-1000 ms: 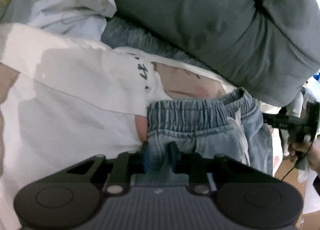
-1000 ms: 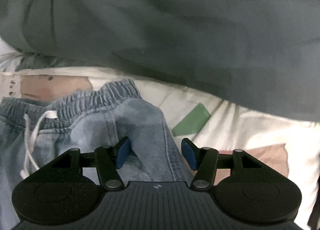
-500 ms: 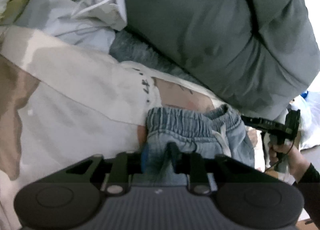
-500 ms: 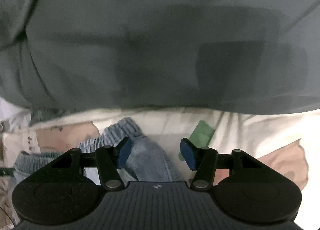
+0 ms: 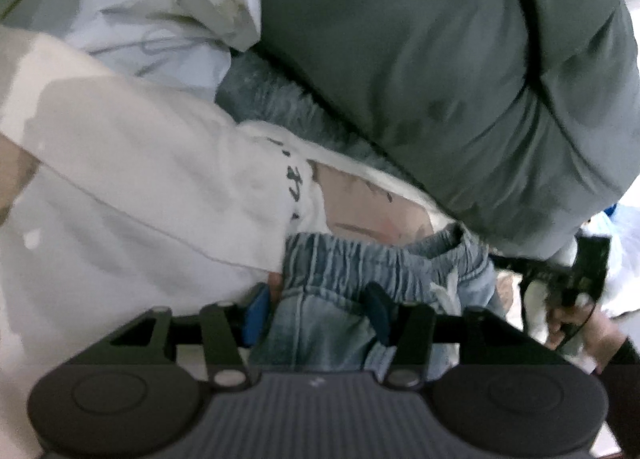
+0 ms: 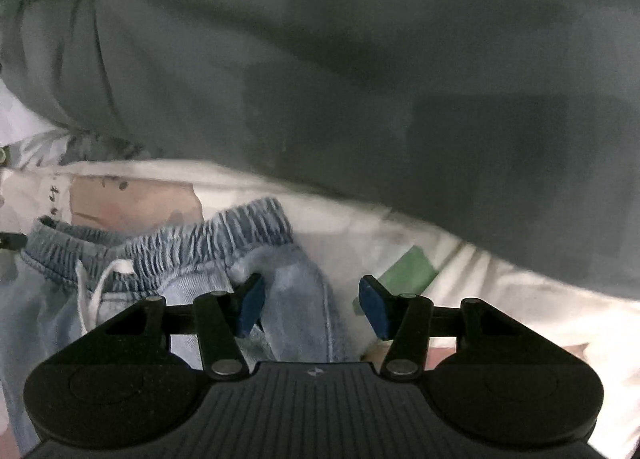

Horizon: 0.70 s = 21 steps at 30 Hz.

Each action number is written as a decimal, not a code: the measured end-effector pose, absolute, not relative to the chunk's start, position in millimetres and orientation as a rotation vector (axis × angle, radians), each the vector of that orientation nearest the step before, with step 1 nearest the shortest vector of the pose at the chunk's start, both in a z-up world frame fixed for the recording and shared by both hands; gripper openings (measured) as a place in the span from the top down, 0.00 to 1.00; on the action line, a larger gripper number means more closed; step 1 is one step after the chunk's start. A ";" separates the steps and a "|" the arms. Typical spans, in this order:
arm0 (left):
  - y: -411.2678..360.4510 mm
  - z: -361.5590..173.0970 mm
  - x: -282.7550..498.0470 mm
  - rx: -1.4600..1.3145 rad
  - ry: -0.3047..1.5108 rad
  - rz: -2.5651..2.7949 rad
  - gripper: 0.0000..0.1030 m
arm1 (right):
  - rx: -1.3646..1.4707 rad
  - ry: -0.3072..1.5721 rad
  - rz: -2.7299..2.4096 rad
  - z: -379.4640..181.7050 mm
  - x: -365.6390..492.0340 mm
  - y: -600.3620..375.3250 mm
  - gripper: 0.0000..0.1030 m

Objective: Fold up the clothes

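Light blue denim shorts (image 5: 352, 267) with an elastic waistband and a white drawstring (image 6: 96, 287) lie on a white printed bedsheet (image 5: 120, 179). My left gripper (image 5: 316, 311) hovers at the left end of the waistband. Its jaws are opening, with the denim between them and the pads clear of the cloth. My right gripper (image 6: 312, 307) stands open over the right end of the shorts (image 6: 192, 255). A raised denim fold lies between its jaws; its left pad is close to the fold and its right pad is apart.
A bulky grey duvet (image 5: 440, 59) fills the far side and overhangs the sheet (image 6: 500, 299) just beyond the waistband. Crumpled white clothes (image 5: 140, 19) lie at the far left. A person's hand (image 5: 576, 319) shows at the right edge of the left wrist view.
My left jaws have spread from pinching the waistband to wide apart. The right wrist view dipped back, bringing the waistband and drawstring into sight; the right jaws stayed wide.
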State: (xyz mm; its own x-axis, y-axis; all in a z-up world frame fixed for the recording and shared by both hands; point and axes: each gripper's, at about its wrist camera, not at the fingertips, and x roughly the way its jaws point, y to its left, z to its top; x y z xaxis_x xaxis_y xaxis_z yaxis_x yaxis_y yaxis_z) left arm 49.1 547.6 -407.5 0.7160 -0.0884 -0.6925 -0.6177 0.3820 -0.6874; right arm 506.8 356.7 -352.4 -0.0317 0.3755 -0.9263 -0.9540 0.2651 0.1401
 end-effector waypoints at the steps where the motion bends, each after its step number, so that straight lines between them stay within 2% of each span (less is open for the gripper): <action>1: 546.4 -408.4 51.0 -1.142 0.737 0.372 0.52 | -0.674 1.110 1.212 -348.9 509.3 356.4 0.42; 5: 539.1 -405.3 59.0 -1.018 0.792 0.358 0.55 | -0.598 1.144 1.208 -351.5 515.7 371.0 0.42; 14: 531.9 -403.5 68.1 -0.917 0.862 0.354 0.56 | -0.742 1.192 1.225 -382.8 497.8 392.0 0.44; 18: 531.9 -401.6 69.6 -0.915 0.876 0.368 0.62 | -0.834 1.148 1.232 -394.8 480.6 401.4 0.45; 21: 530.5 -398.8 66.5 -0.918 0.875 0.388 0.70 | -0.888 1.129 1.264 -391.9 474.2 402.5 0.58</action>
State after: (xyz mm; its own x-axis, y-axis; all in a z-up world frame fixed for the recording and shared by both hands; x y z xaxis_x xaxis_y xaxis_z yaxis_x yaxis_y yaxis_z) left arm 66.5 530.5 -398.8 0.6053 -0.0626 -0.7935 -0.6300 0.5717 -0.5256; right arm 474.2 402.5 -391.9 -0.0485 0.2566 -0.9653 -0.9881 0.1291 0.0840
